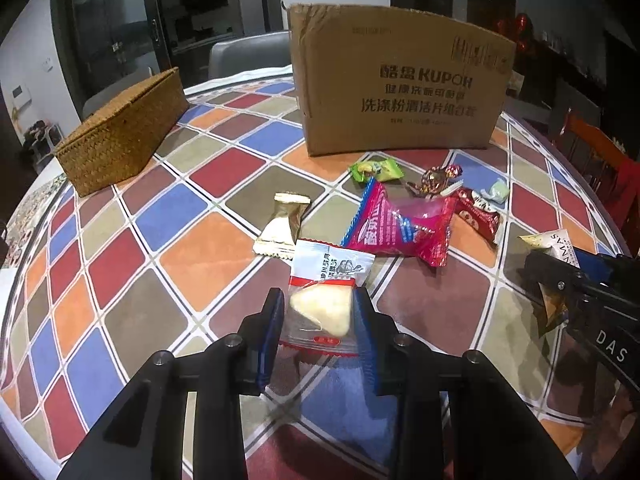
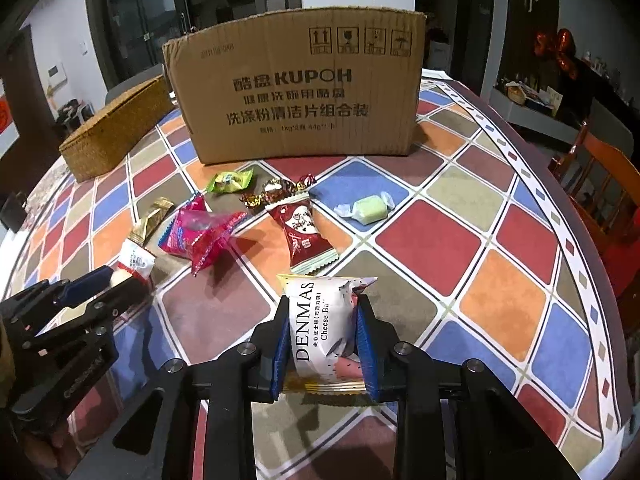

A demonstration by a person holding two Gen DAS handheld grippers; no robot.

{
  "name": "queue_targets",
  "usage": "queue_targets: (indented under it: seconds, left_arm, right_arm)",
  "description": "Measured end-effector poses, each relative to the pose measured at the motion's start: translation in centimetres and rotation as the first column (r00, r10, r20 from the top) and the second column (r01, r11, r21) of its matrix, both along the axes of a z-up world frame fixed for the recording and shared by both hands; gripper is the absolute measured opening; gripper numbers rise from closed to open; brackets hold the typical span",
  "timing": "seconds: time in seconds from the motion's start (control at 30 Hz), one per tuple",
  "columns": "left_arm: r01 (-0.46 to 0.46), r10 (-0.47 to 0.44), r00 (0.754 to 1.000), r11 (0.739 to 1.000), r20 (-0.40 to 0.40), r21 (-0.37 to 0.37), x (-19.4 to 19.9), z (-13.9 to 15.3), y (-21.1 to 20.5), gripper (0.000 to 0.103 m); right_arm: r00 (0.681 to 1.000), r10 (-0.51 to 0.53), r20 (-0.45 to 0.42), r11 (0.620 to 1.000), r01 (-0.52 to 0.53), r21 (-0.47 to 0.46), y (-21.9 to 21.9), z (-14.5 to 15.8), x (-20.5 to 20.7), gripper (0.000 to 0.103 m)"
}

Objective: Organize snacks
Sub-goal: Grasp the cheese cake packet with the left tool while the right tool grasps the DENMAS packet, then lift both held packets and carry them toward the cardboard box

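Observation:
My left gripper (image 1: 319, 300) is shut on a clear-and-white snack packet (image 1: 324, 296) with a pale triangular cake, held just above the table. My right gripper (image 2: 325, 308) is shut on a white DENMAS cheese snack packet (image 2: 320, 320). Loose snacks lie ahead: a pink packet (image 1: 400, 224), a gold packet (image 1: 282, 224), a dark red packet (image 2: 304, 232), a green packet (image 2: 230, 182), a foil candy (image 2: 276, 192) and a pale green candy (image 2: 370, 208). The right gripper shows at the right of the left wrist view (image 1: 560, 284); the left gripper shows at the left of the right wrist view (image 2: 108, 280).
A tall cardboard box (image 2: 300, 92) stands behind the snacks. A woven basket box (image 1: 124, 136) sits at the far left. The round table has a chequered cloth (image 2: 500, 300). An orange wooden chair (image 2: 600, 184) stands beyond the right edge.

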State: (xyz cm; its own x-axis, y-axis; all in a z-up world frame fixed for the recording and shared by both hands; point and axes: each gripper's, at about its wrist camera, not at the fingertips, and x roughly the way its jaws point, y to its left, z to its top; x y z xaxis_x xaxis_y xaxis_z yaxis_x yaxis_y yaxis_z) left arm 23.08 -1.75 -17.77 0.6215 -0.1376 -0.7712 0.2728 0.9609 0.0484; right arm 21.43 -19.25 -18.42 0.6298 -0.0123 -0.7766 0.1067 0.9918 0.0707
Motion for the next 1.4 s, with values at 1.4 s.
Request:
queue_targets:
  seconds: [1.4]
  left_arm:
    - [-0.047, 0.049, 0.995, 0.999, 0.084, -0.023, -0.3, 7.7, -0.8, 0.035]
  right_arm:
    - [0.992, 0.001, 0.126, 1.0, -0.004, 0.023, -1.8, 7.0, 0.2, 0.031]
